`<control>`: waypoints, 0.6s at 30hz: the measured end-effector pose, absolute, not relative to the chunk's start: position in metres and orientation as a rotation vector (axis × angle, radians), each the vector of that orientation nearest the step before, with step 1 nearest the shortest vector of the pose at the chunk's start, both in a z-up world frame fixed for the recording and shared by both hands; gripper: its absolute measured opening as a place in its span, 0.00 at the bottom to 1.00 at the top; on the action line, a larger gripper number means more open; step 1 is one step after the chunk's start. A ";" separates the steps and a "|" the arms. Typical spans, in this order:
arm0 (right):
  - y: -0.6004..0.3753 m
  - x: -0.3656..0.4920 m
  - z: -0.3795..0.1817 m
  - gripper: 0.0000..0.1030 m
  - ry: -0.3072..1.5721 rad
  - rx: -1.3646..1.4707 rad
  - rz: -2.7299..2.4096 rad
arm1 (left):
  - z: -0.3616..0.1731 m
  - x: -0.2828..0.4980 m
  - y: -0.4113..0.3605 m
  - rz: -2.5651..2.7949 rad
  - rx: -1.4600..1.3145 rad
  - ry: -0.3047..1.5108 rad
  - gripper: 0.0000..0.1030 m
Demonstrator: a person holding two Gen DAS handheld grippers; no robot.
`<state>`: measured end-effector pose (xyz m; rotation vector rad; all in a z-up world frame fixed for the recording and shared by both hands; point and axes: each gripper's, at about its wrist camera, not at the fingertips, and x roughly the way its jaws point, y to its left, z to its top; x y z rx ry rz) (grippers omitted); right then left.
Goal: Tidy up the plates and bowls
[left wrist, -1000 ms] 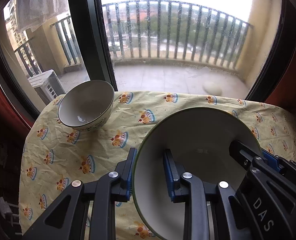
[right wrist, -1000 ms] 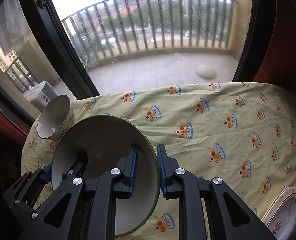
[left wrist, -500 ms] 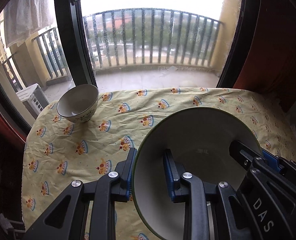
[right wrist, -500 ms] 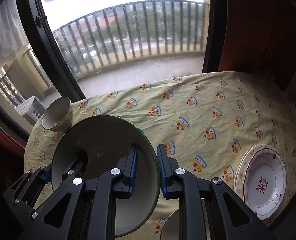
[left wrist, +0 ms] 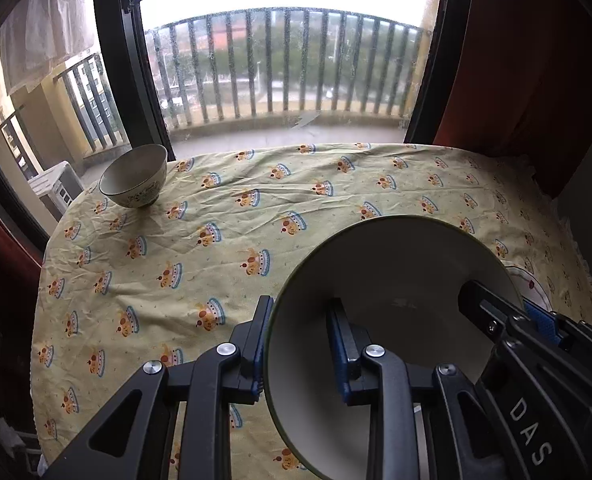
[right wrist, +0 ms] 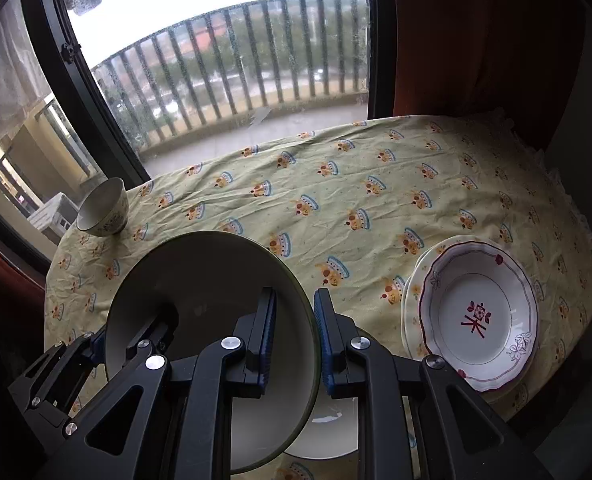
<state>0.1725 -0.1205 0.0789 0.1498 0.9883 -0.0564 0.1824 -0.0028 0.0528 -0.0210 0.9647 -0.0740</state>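
Both grippers, left [left wrist: 297, 346] and right [right wrist: 294, 334], clamp opposite rims of a large green-edged cream ceramic bowl [right wrist: 212, 300] carried above the near edge of the yellow-clothed table [right wrist: 375, 184], apparently bound for the white bowl [right wrist: 327, 428] below, requiring level lowering.

A: Where does the light come from?
B: From the window [left wrist: 288, 60] behind the table; it is flat daylight, and the sky burns out to plain white.
A: Any hard shadows?
B: None. The cloth [left wrist: 296, 208] is evenly lit, with a soft shadow beside the small bowl [left wrist: 134, 176] only.
A: And the dark parts?
B: The curtain [right wrist: 475, 40] and the corners go nearly black, and the grippers close to the lens are dim.
A: Is it sharp?
B: Mostly, though the glass is speckled and dulls the railing [right wrist: 236, 64]. The fisheye bends the window frame and the table's edge hard.
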 end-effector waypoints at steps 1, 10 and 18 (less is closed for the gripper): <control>-0.126 0.170 0.077 0.23 0.992 0.152 -0.050 | 0.051 0.180 -0.007 -0.070 -0.019 0.968 0.24; -0.173 0.153 0.054 0.22 1.038 0.126 0.025 | 0.030 0.156 -0.051 -0.004 -0.058 1.005 0.24; -0.193 0.156 0.029 0.22 1.093 0.099 0.108 | 0.010 0.147 -0.070 0.083 -0.082 1.050 0.25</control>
